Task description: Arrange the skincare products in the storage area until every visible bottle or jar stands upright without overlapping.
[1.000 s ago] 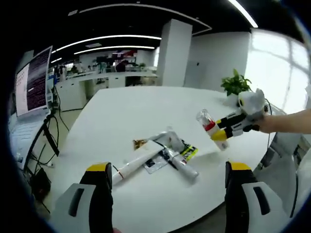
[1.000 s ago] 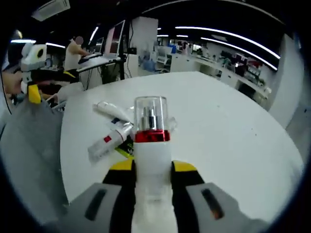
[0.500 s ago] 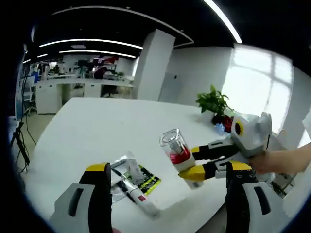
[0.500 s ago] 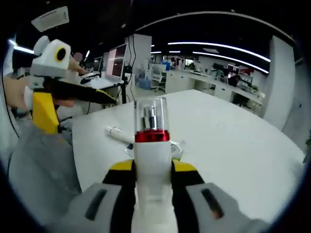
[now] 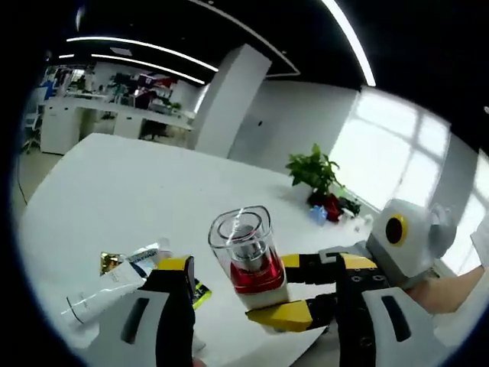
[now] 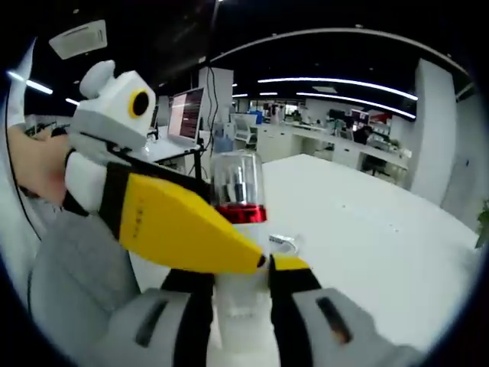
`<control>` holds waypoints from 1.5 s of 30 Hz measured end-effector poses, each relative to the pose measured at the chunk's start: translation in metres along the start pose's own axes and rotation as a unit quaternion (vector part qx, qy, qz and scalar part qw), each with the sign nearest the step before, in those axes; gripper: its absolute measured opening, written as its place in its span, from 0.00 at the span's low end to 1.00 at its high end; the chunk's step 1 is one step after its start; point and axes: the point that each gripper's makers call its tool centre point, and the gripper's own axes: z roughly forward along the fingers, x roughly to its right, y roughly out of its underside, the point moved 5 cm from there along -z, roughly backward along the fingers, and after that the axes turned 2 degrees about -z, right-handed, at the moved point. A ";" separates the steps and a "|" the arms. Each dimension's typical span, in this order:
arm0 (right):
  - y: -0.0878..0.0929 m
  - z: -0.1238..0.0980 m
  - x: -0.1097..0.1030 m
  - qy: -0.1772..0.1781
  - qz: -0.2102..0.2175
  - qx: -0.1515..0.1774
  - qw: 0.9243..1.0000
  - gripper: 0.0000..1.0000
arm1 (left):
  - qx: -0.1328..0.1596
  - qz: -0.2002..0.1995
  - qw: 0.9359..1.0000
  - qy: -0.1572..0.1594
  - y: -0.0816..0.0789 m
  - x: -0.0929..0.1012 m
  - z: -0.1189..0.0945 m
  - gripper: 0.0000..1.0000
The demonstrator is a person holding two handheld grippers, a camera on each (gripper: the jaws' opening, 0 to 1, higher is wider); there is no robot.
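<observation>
A potted plant [image 5: 314,170] stands at the white tabletop's [image 5: 137,197] far edge; a monitor [image 6: 186,115] glows on a distant desk.

A large round white table [image 5: 114,183] is seen across the left gripper view, and its top [image 6: 367,237] is also seen in the right gripper view. At about eight o'clock in the left gripper view, a white squeeze tube [image 5: 103,283] is laid flat on it, with a small gold foil sachet [image 5: 111,262] just beside it. A green potted plant [image 5: 315,170] is stood near the far edge at about one o'clock.
</observation>
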 end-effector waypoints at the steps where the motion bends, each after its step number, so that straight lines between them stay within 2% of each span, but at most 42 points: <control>1: -0.001 -0.001 0.000 0.002 0.002 0.001 1.000 0.27 | 0.000 -0.002 1.000 0.003 0.000 0.001 0.000 0.68; 6: -0.003 -0.002 -0.002 0.008 0.012 0.007 1.000 0.27 | -0.004 -0.002 1.000 0.009 0.004 0.003 0.004 0.50; 12: 0.000 -0.003 -0.003 0.014 0.024 0.005 1.000 0.27 | -0.013 0.009 1.000 -0.002 0.009 -0.001 0.006 0.30; 19: 0.009 -0.002 -0.003 0.015 0.051 0.001 0.999 0.28 | -0.028 0.006 1.000 0.003 0.013 -0.003 0.010 0.29; 21: 0.012 -0.003 -0.003 0.006 0.062 0.004 0.998 0.28 | -0.039 0.015 0.999 0.015 0.014 -0.001 0.011 0.27; 23: 0.017 -0.005 -0.005 -0.009 0.057 0.004 0.998 0.28 | -0.061 0.041 0.997 0.031 0.017 0.001 0.013 0.26; 25: 0.021 -0.007 -0.005 -0.022 0.051 0.009 0.998 0.28 | -0.078 0.070 0.994 0.044 0.020 0.003 0.014 0.26; 28: 0.025 -0.013 -0.004 -0.050 0.055 0.022 0.997 0.29 | -0.102 0.115 0.985 0.080 0.021 0.008 0.017 0.26; 33: 0.027 -0.022 0.003 -0.081 0.056 0.045 0.994 0.30 | -0.117 0.146 0.973 0.138 0.018 0.017 0.021 0.26; 35: 0.028 -0.022 0.004 -0.089 0.054 0.051 0.993 0.31 | -0.117 0.160 0.966 0.168 0.015 0.023 0.024 0.26; 38: 0.032 -0.022 0.007 -0.094 0.053 0.049 0.993 0.33 | -0.119 0.171 0.956 0.208 0.012 0.031 0.028 0.26; 42: 0.035 -0.024 0.011 -0.092 0.052 0.053 0.993 0.33 | -0.138 0.202 0.936 0.253 0.012 0.034 0.035 0.26; 45: 0.038 -0.024 0.015 -0.078 0.048 0.045 0.995 0.32 | -0.150 0.210 0.929 0.265 0.013 0.033 0.043 0.26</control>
